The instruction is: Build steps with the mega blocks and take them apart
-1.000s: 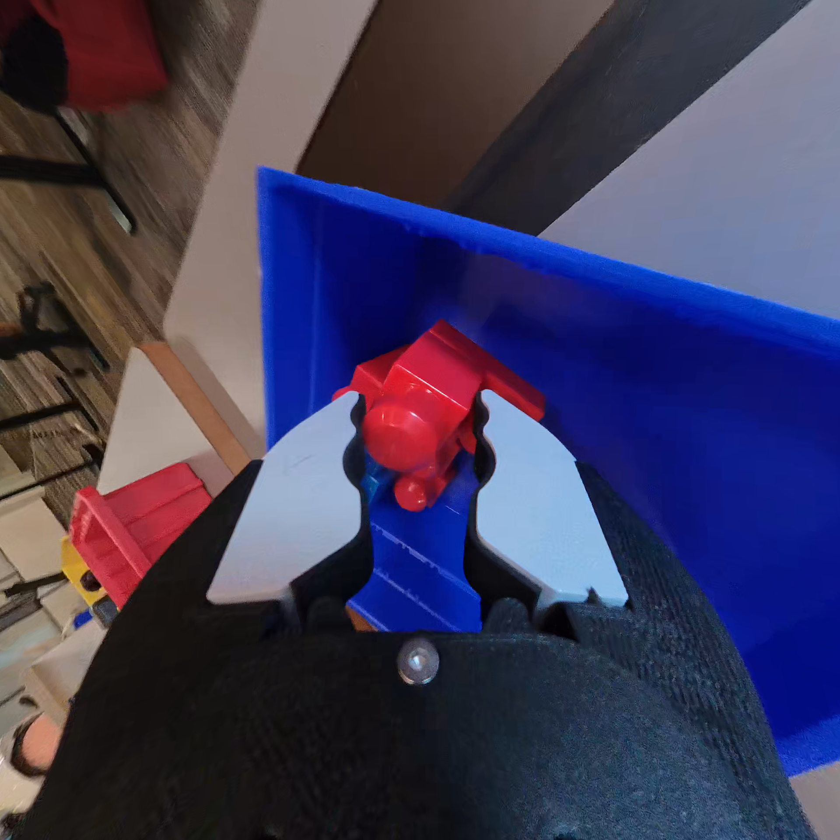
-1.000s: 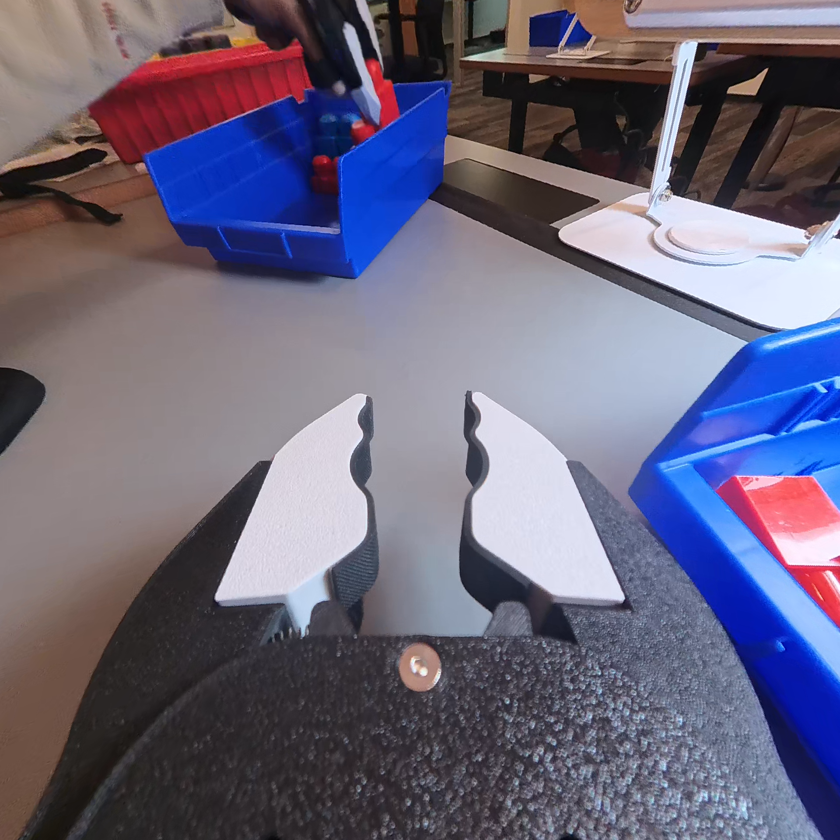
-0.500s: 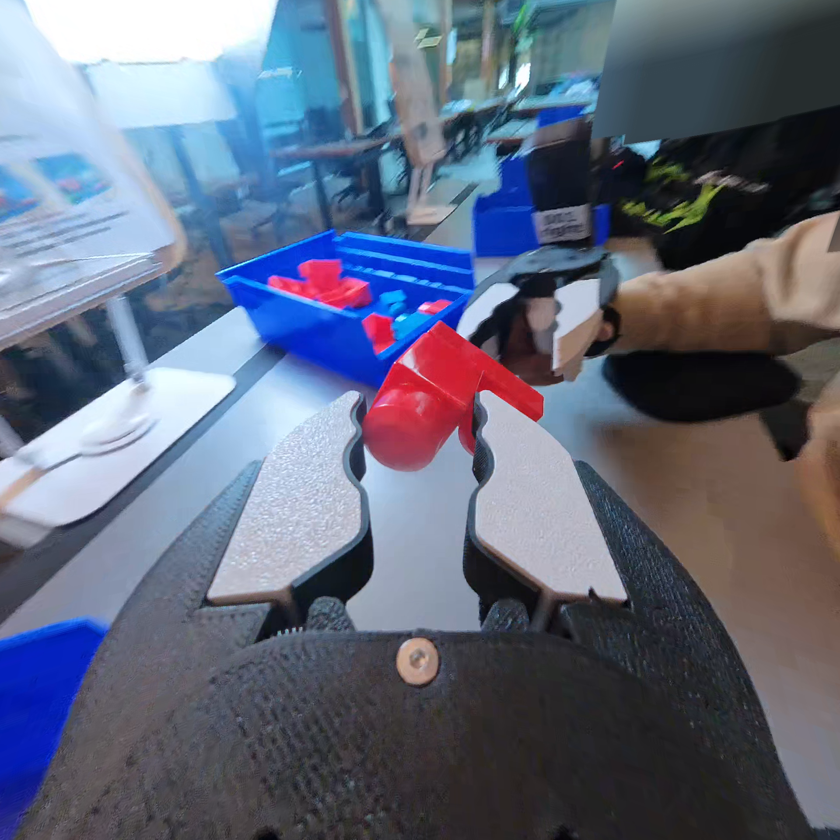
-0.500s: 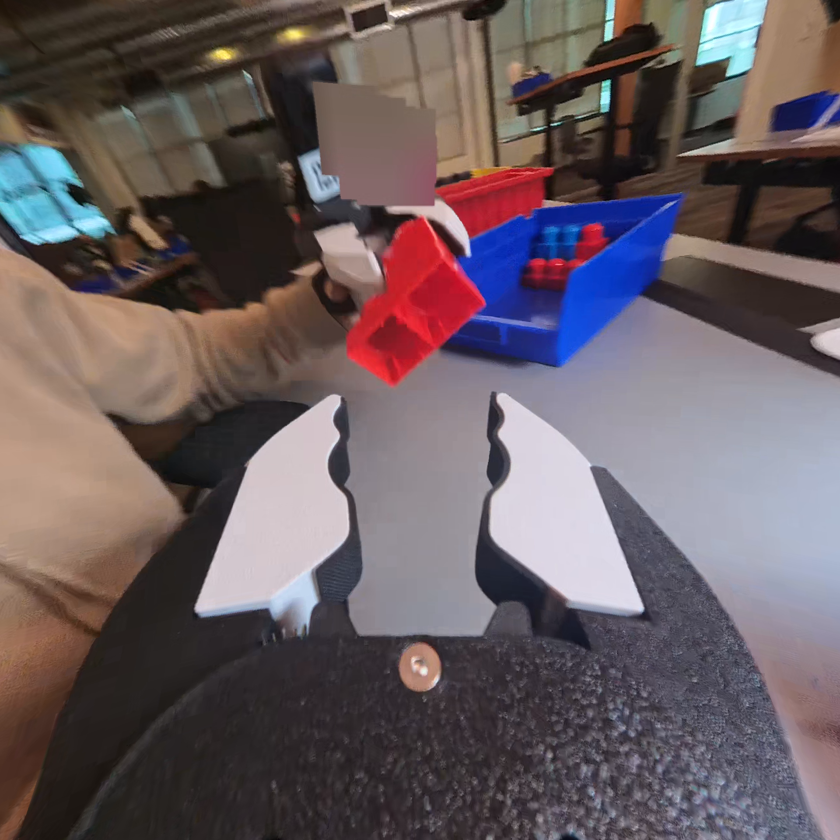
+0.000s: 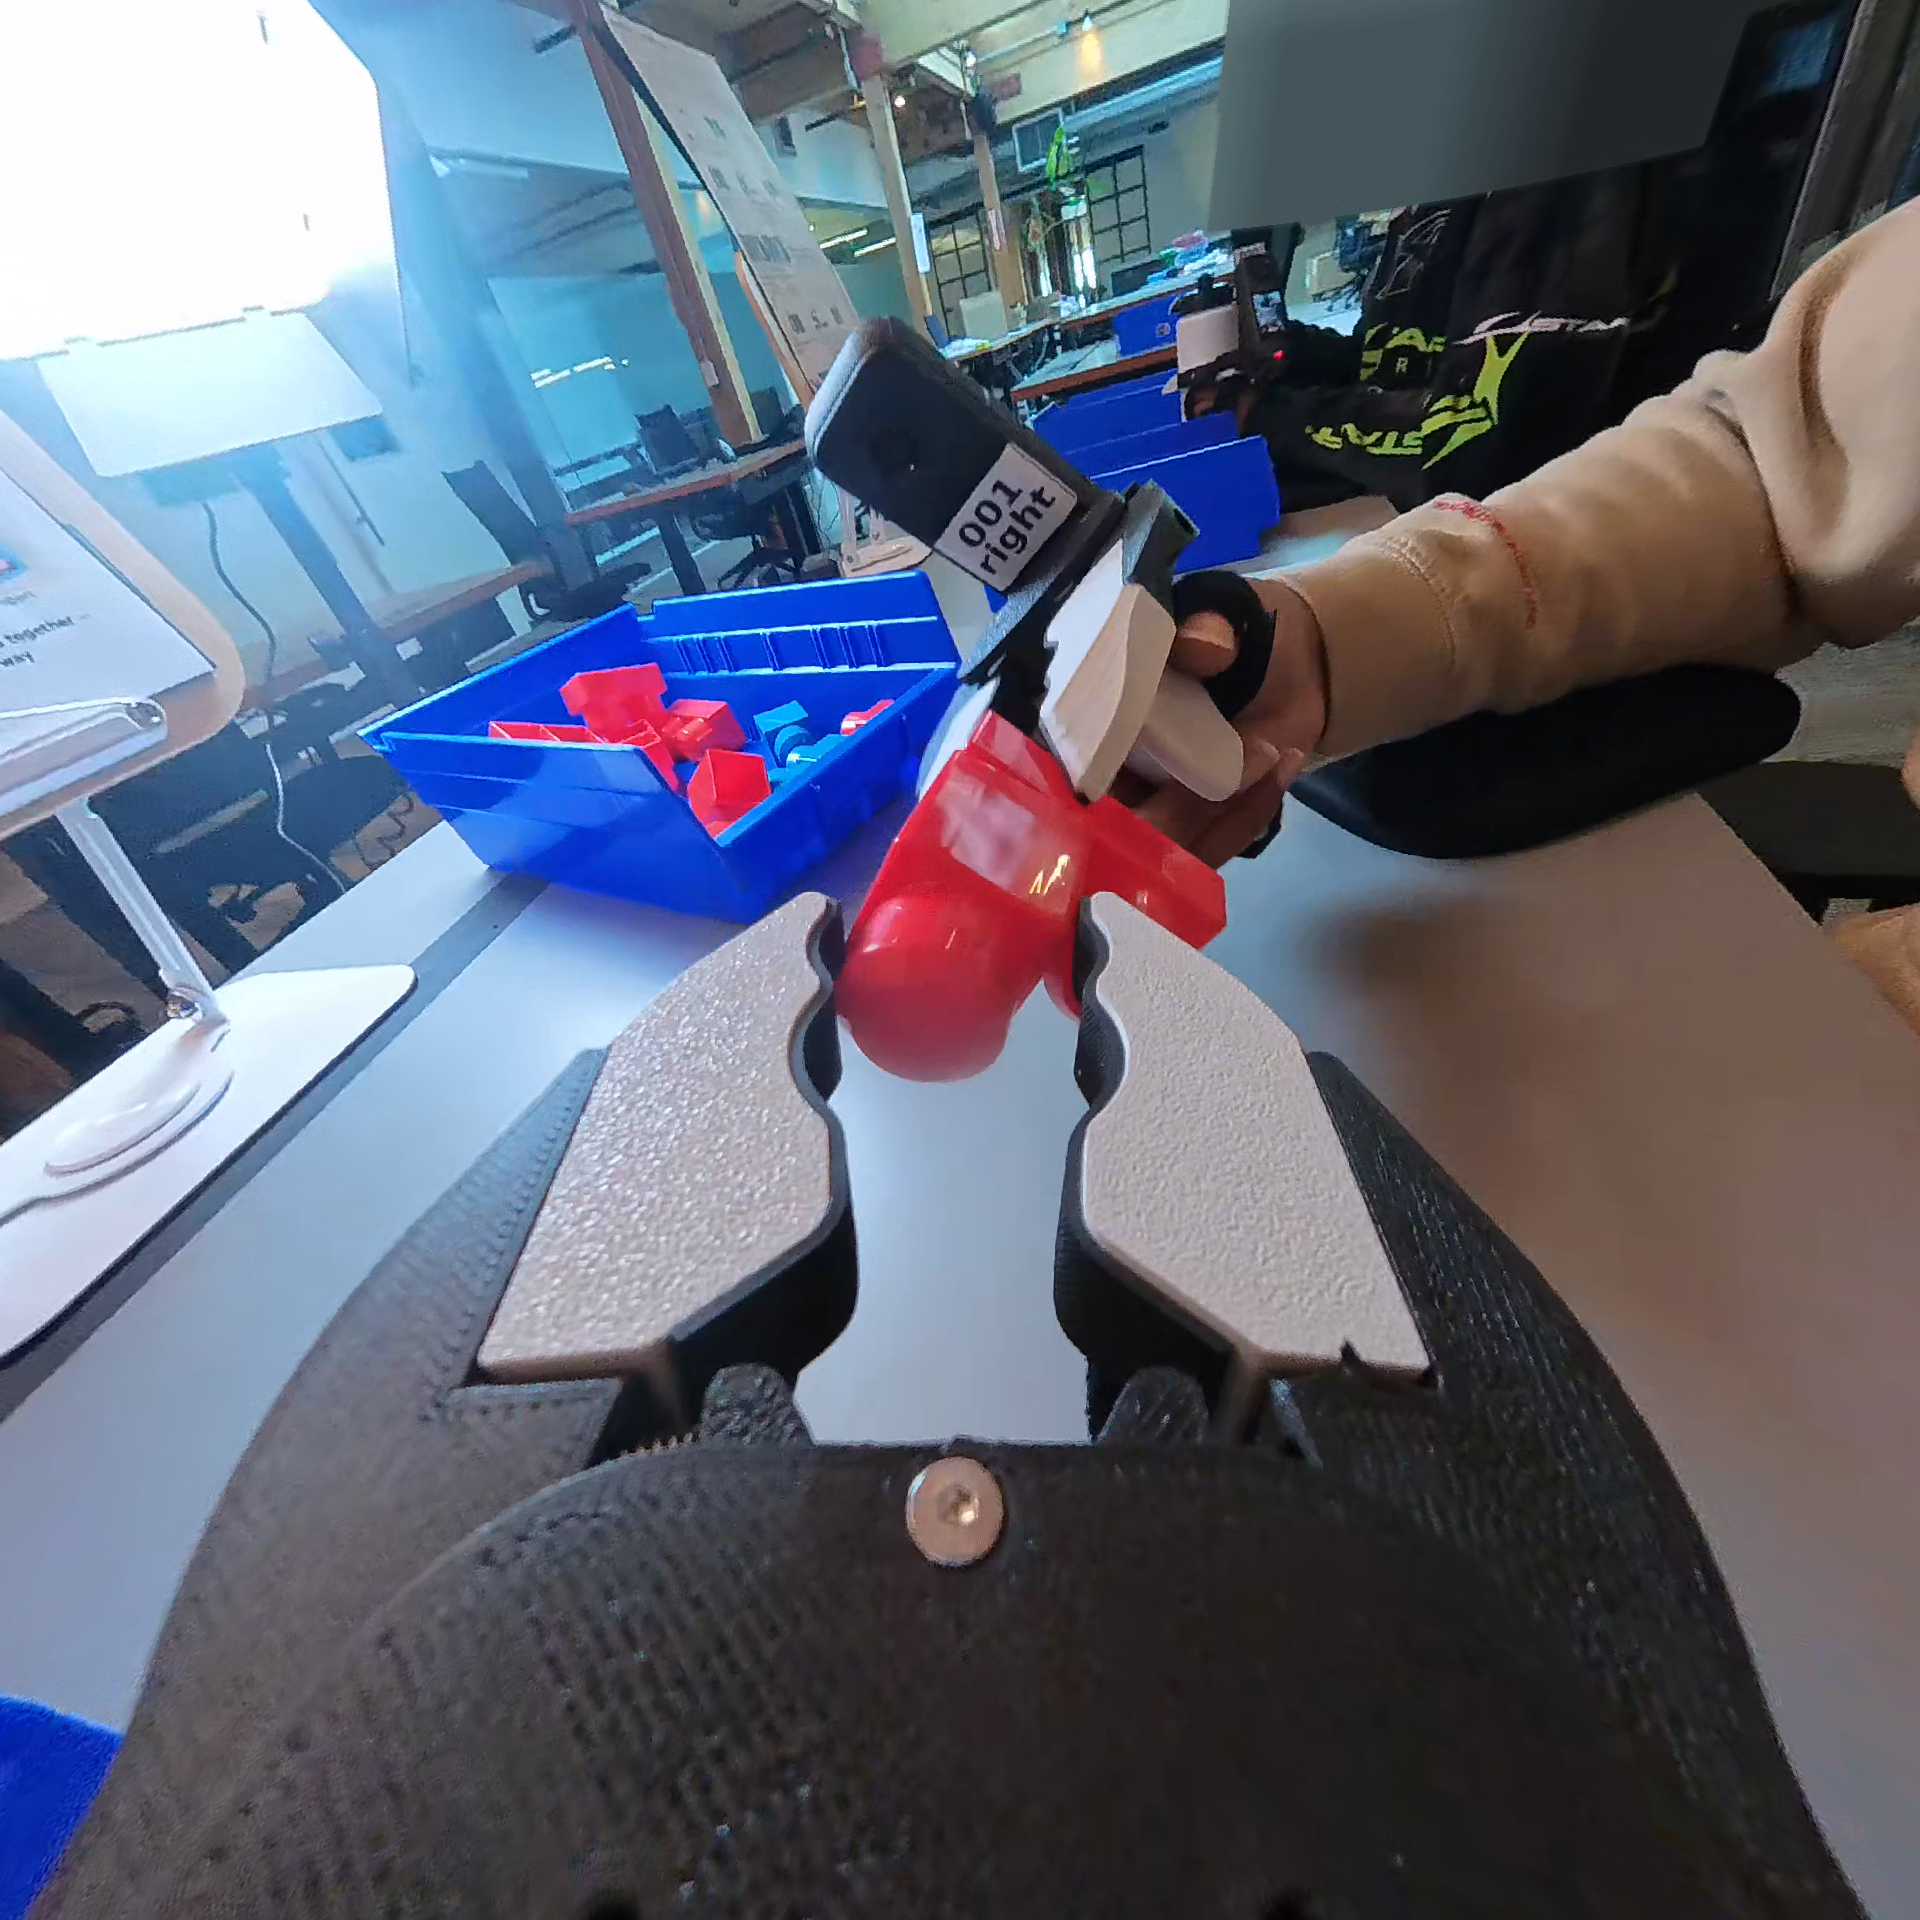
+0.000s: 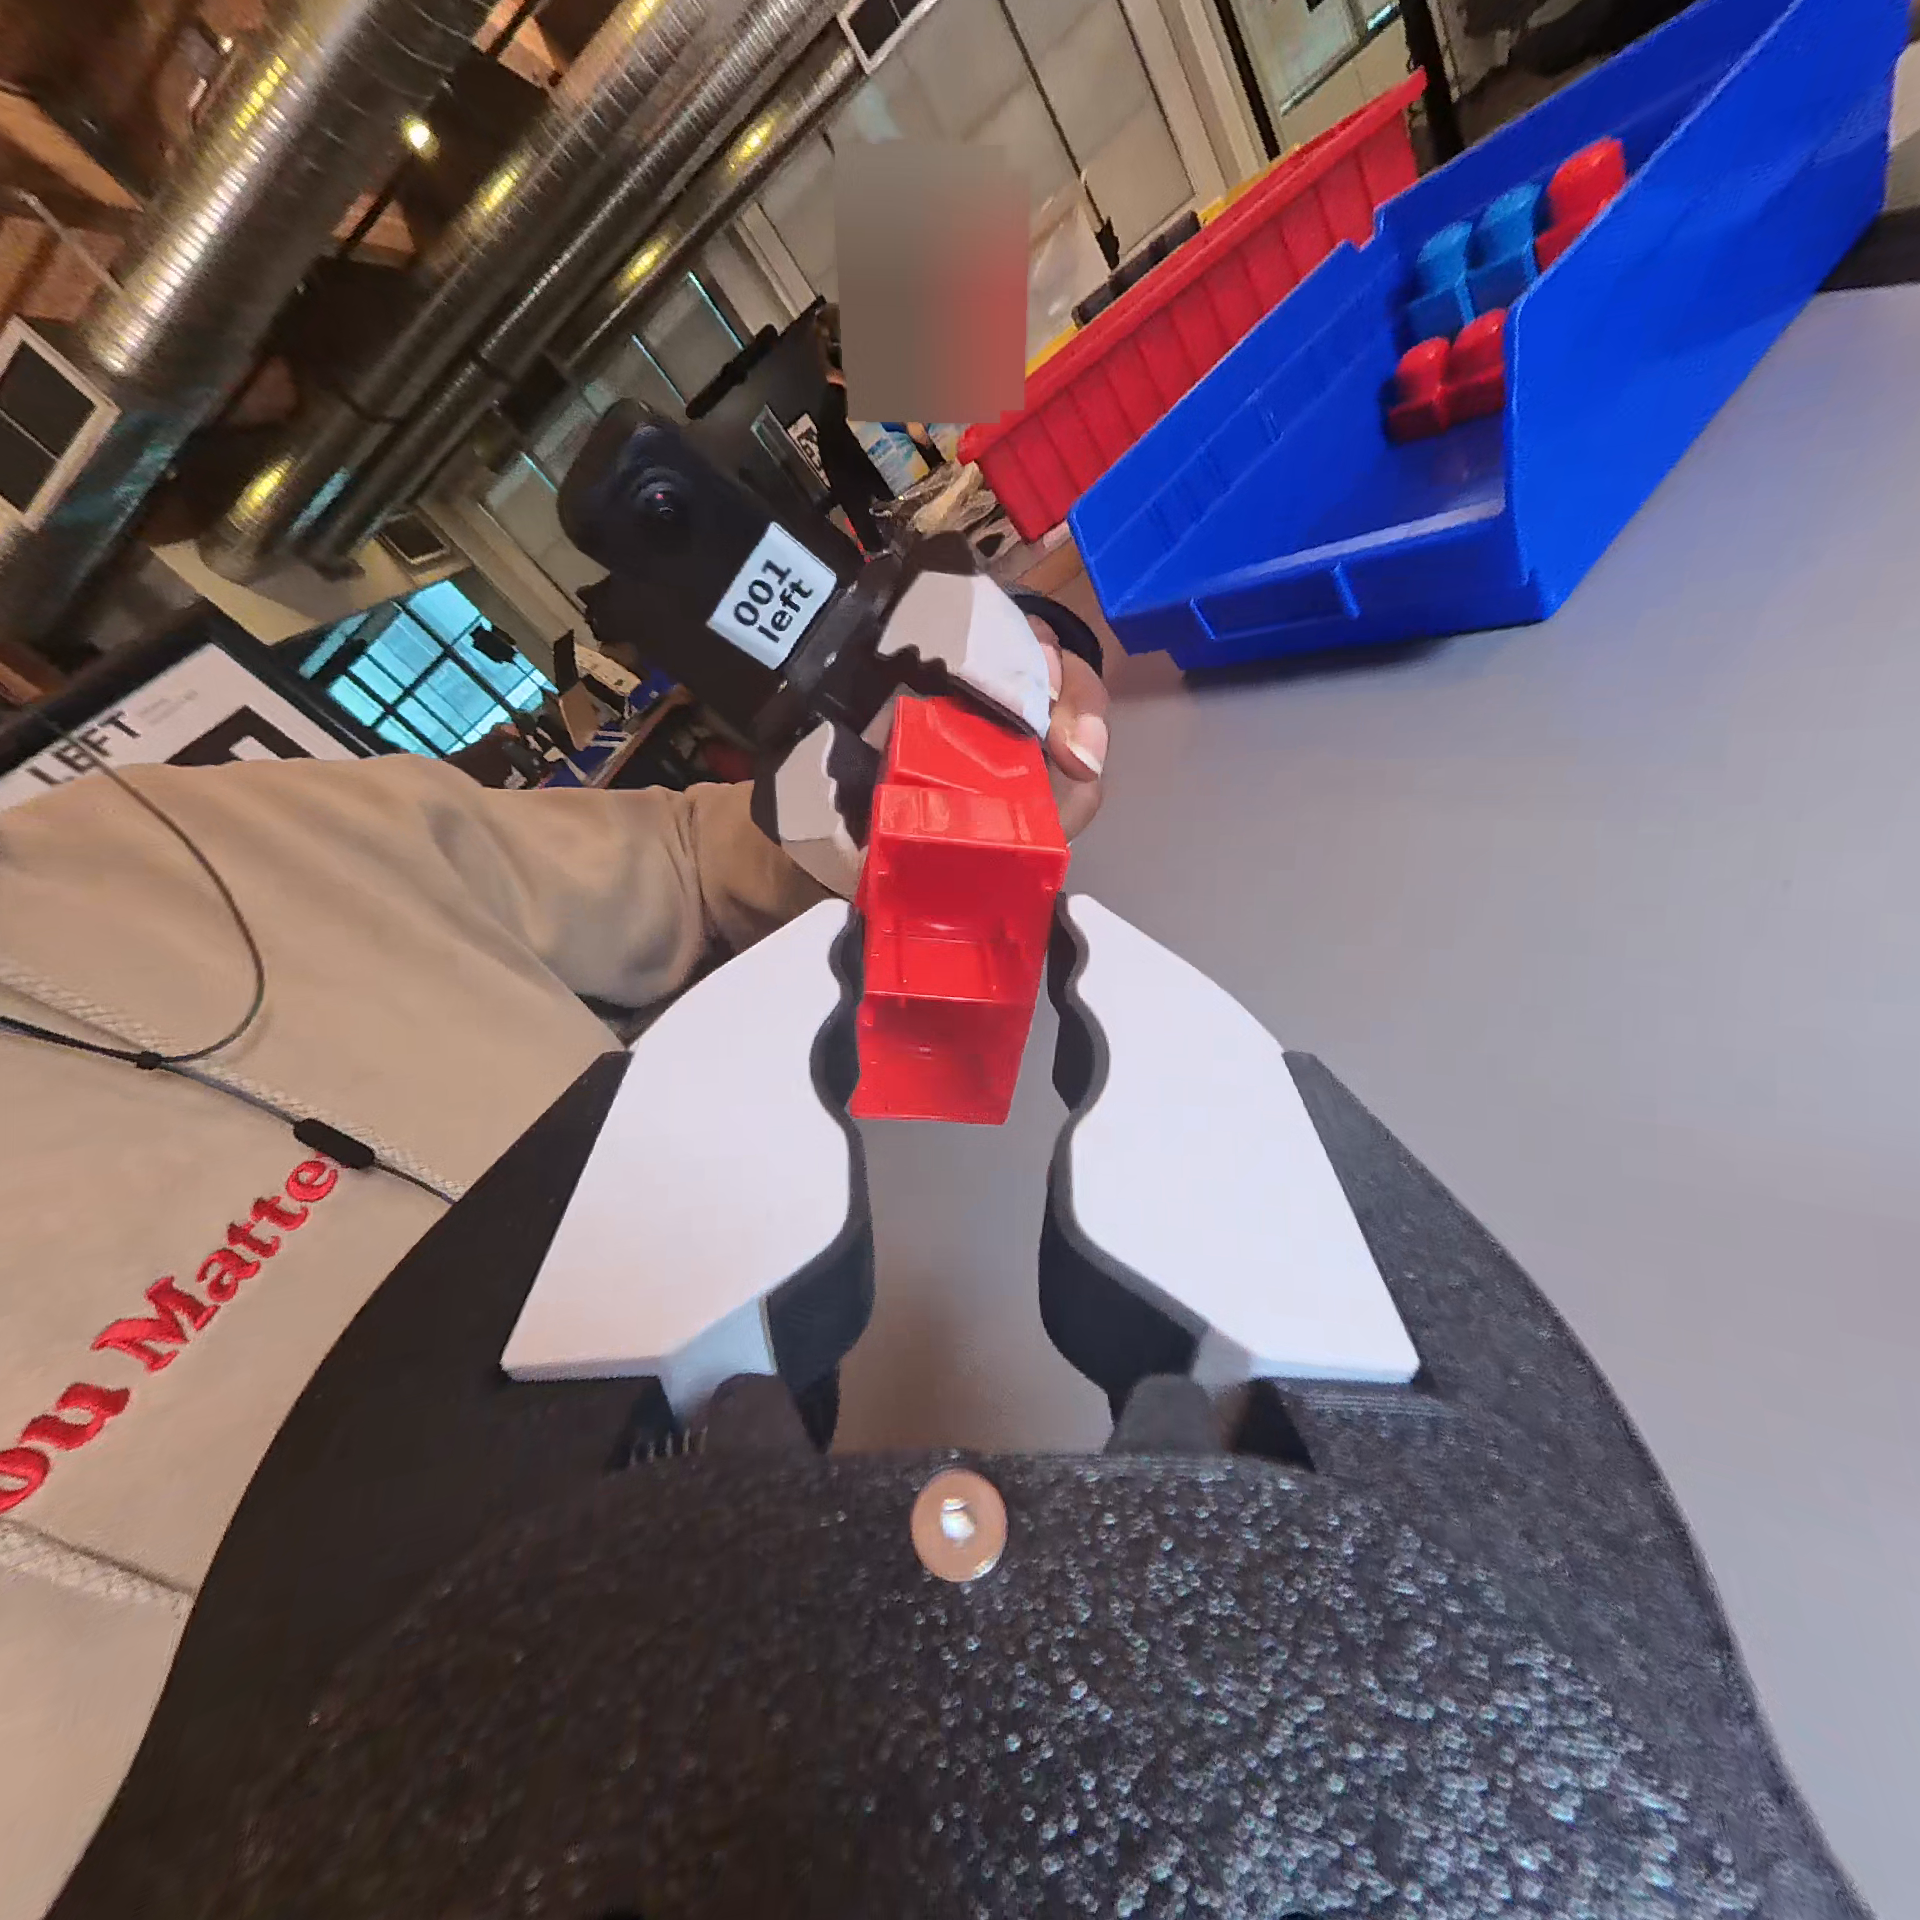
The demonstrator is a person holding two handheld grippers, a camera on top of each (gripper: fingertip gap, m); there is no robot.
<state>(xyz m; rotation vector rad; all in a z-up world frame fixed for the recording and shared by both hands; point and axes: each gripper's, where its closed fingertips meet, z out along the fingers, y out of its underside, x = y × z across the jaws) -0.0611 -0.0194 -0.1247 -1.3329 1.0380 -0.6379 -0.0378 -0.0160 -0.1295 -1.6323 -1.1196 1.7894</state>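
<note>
Left gripper [image 5: 956,966] pinching red block [image 5: 997,894] by round stud, frame centre, above grey table [image 5: 1507,1091]. Right gripper [image 6: 951,971] straddling block's hollow end [image 6: 951,977]; firm squeeze or slight gap, cannot tell. Farther: blue bin [image 5: 623,800] with loose blocks, centre-left; second blue bin [image 6: 1558,540], upper right.
</note>
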